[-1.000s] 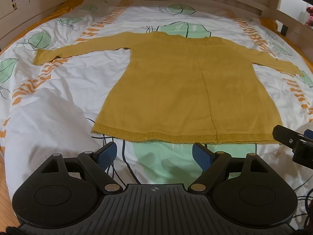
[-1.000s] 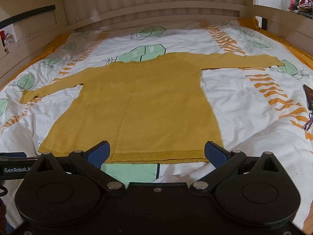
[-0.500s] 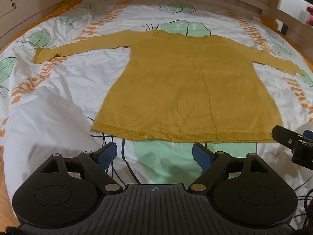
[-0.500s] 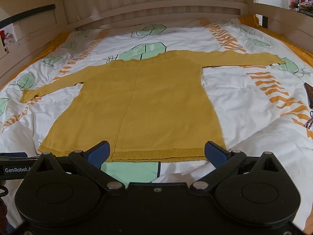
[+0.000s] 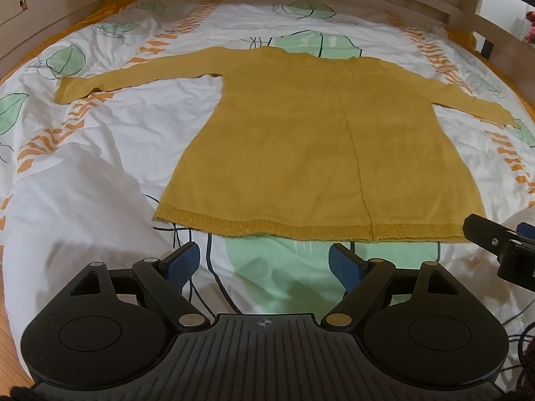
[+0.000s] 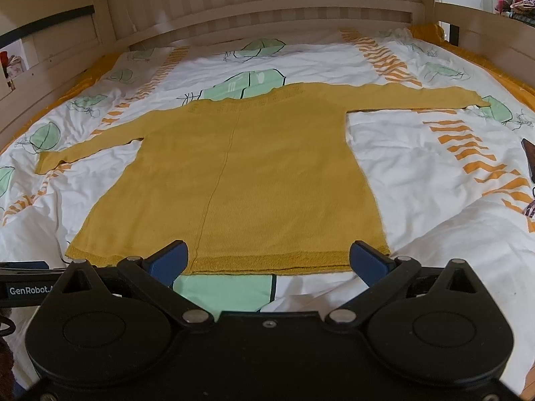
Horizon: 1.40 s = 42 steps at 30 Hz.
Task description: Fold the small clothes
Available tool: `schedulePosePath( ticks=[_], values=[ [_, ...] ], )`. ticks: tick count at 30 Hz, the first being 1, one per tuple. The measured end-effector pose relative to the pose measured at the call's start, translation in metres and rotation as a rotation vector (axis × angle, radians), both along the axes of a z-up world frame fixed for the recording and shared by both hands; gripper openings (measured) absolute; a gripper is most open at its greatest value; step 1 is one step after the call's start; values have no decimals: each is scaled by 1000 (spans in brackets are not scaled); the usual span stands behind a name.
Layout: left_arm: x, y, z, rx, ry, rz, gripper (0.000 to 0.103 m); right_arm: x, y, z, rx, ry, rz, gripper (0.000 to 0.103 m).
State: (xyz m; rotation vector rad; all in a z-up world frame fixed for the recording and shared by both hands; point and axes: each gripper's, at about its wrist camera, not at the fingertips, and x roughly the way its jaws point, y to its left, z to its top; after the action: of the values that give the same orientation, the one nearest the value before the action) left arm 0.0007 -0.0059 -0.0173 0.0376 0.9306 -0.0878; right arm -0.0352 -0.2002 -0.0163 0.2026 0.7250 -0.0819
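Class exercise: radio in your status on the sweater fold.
Left gripper open, right gripper open, both short of the hem. Yellow sweater flat on duvet, sleeves spread, unfolded. Nothing on it.

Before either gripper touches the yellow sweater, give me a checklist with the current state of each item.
1. Sweater spread flat on the duvet, body unfolded: ok.
2. Both sleeves out to the sides, left sleeve and right sleeve straight: ok.
3. Hem lies nearest the grippers, unobstructed: ok.
4. Left gripper open, nothing between its fingers: ok.
5. Right gripper open, empty, at the hem edge: ok.
6. Whether the fingertips already touch the cloth: cannot tell.
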Motion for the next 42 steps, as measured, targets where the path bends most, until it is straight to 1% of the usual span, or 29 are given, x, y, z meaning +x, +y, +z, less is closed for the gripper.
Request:
schedulePosePath(
  ticks=[12, 20, 26, 31, 35, 39, 42],
  values=[
    [7, 0, -3, -8, 17, 6, 84, 10, 0, -3, 0, 21, 14, 102],
    [27, 2, -4, -6, 18, 14, 84, 24, -4, -9, -5, 41, 22, 102],
    [56, 1, -5, 2, -3, 19, 84, 44, -10, -12, -25, 44, 35, 102],
    [85, 0, -6, 2, -30, 28, 84, 67, -18, -12, -59, 31, 50, 102],
    [109, -1, -6, 4, -61, 33, 84, 89, -28, -12, -54, 9, 79, 102],
    [135, -1, -5, -42, -86, 38, 84, 111, -39, -10, -84, -42, 100, 102],
    [153, -2, -2, -70, -118, 43, 84, 126, -49, -5, -112, -89, 91, 102]
  ],
)
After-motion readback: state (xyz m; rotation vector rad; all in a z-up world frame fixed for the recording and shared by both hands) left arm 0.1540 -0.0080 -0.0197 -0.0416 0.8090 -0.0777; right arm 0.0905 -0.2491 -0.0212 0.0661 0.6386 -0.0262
